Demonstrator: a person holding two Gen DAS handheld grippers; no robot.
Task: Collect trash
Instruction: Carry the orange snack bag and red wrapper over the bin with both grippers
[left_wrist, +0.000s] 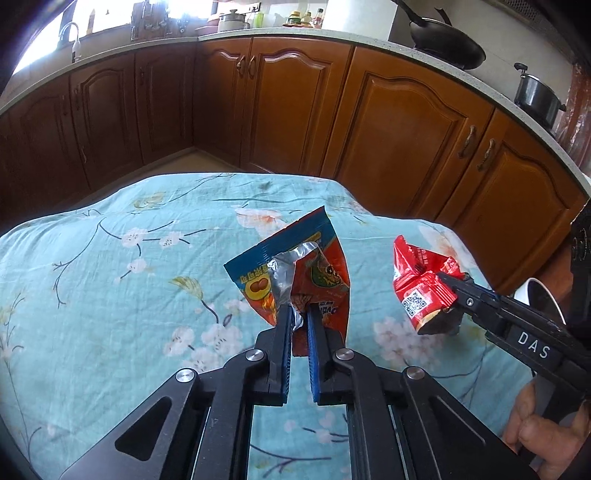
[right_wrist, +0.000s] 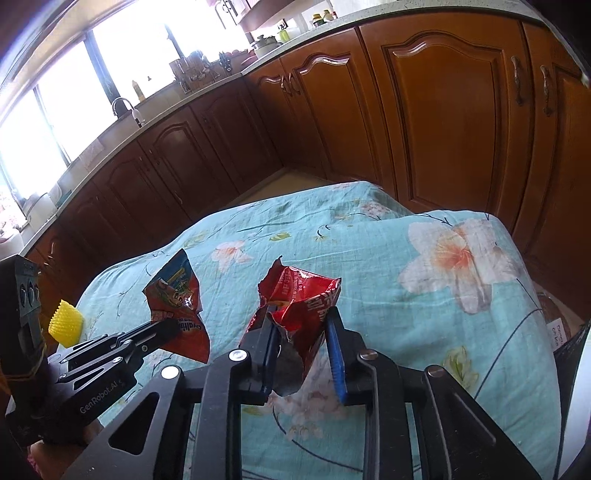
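Cloth: you have a teal floral tablecloth (left_wrist: 110, 266) spread over the table.
Cabinets: brown wooden doors (left_wrist: 402, 122) line the wall ahead of you.
Counter: a black wok (left_wrist: 448, 46) and a lidded pot (left_wrist: 537, 94) sit up right.
Sink: a faucet (right_wrist: 123, 105) stands under the bright window.
Left edge: a yellow ridged cup (right_wrist: 66, 323) rests on the cloth.

Kitchen with a cloth-covered table in front.
Brown wooden cabinets (left_wrist: 399, 122) under a pale speckled countertop (left_wrist: 288, 35), bright overexposed windows (right_wrist: 55, 122) behind a sink faucet (right_wrist: 123, 105), black wok (left_wrist: 447, 46) and pot (left_wrist: 537, 96) at right, teal floral tablecloth (left_wrist: 110, 280).
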